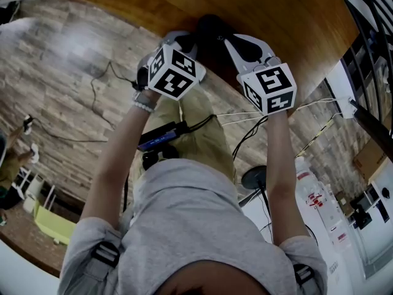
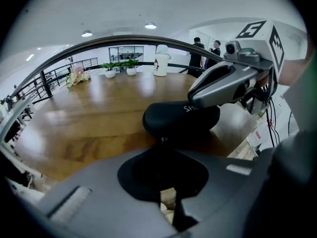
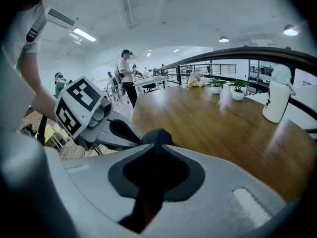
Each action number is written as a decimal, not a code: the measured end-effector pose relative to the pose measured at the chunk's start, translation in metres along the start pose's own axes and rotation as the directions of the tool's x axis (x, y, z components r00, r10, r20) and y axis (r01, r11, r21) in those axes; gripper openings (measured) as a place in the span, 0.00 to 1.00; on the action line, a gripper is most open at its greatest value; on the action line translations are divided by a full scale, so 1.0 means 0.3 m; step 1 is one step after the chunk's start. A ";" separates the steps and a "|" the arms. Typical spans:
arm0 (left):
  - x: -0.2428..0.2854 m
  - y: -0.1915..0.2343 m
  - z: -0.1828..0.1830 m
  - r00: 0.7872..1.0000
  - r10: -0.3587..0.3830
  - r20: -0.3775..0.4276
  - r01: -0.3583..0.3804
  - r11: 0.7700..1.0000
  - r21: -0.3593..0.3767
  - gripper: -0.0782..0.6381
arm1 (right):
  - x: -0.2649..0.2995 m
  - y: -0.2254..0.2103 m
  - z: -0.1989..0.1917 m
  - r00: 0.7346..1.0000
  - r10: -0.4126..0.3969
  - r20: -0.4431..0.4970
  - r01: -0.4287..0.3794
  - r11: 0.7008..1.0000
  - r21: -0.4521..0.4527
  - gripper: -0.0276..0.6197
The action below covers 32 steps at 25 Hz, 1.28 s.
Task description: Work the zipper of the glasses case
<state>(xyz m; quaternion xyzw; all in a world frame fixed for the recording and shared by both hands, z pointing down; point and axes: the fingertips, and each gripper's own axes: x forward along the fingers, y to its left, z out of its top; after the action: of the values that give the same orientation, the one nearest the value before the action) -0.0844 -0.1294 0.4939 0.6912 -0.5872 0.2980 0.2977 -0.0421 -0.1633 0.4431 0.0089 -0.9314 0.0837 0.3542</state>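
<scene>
**Closed in on a zipper at the table's edge**

Pinched fully together at the left gripper (image 2: 163,148), with a small metal zipper pull (image 2: 163,140) caught right at the fingertips. Just past those tips, the black glasses case (image 2: 181,120), lying near the front edge of a wooden table (image 2: 89,118). Clamped from the right of the tips by the right gripper (image 3: 157,150), jaws partway apart and pressed onto the case's rounded end, one grey finger laid across its top. Behind that finger, up and to the right, a marker cube (image 2: 262,36) in black and white. Farther out across the tabletop from both sets of tips: a white jug (image 2: 161,61), two potted plants (image 2: 120,67) and a bunch of flowers (image 2: 77,76) off to the left. Beyond those, a curved railing (image 2: 59,66) and several people (image 2: 198,48) standing at the far side of the room.
</scene>
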 end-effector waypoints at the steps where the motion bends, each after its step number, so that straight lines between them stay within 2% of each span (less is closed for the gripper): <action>1: 0.002 0.008 0.001 1.000 0.005 0.000 -0.005 1.000 0.005 0.14 | 0.000 0.000 -0.003 1.000 0.000 0.001 0.000 1.000 -0.001 0.10; 6: 0.015 0.049 0.020 1.000 0.024 -0.001 -0.024 0.999 0.035 0.14 | -0.008 -0.004 -0.013 1.000 -0.003 0.013 0.003 1.000 0.003 0.10; 13: 0.012 0.037 0.045 0.999 -0.007 0.033 0.004 0.997 0.078 0.15 | -0.031 -0.017 -0.002 0.998 -0.014 0.057 0.011 0.999 0.045 0.10; 15: 0.005 0.020 0.059 0.999 -0.030 0.038 0.026 0.995 0.100 0.22 | -0.040 -0.025 0.001 0.997 -0.038 0.071 0.035 0.998 0.053 0.10; 18: -0.026 -0.008 0.065 0.996 -0.068 0.050 0.062 0.992 0.106 0.27 | -0.066 -0.031 0.002 0.990 -0.094 0.104 0.086 0.993 0.080 0.08; 19: -0.042 -0.012 0.070 0.996 -0.073 0.058 0.066 0.992 0.109 0.27 | -0.083 -0.033 0.012 0.985 -0.118 0.123 0.108 0.990 0.086 0.05; 21: -0.083 -0.015 0.096 0.993 -0.082 0.090 0.071 0.990 0.119 0.29 | -0.128 -0.029 0.041 0.973 -0.159 0.165 0.144 0.985 0.097 0.05; 24: -0.169 -0.012 0.156 0.981 -0.084 0.177 0.063 0.991 0.122 0.27 | -0.207 -0.018 0.066 0.954 -0.226 0.198 0.206 0.972 0.116 0.05; 28: -0.291 0.009 0.236 0.959 -0.049 0.278 0.014 0.992 0.127 0.13 | -0.324 0.007 0.094 0.908 -0.334 0.255 0.310 0.942 0.128 0.05; 32: -0.405 0.018 0.314 0.931 -0.050 0.362 0.005 0.992 0.125 0.13 | -0.415 0.041 0.121 0.864 -0.405 0.298 0.373 0.914 0.162 0.05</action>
<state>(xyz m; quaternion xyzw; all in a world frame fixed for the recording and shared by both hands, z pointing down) -0.1000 -0.1247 0.3410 0.7594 -0.6034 0.1957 0.1449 0.0263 -0.1623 0.3324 0.2278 -0.9505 0.0538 0.2045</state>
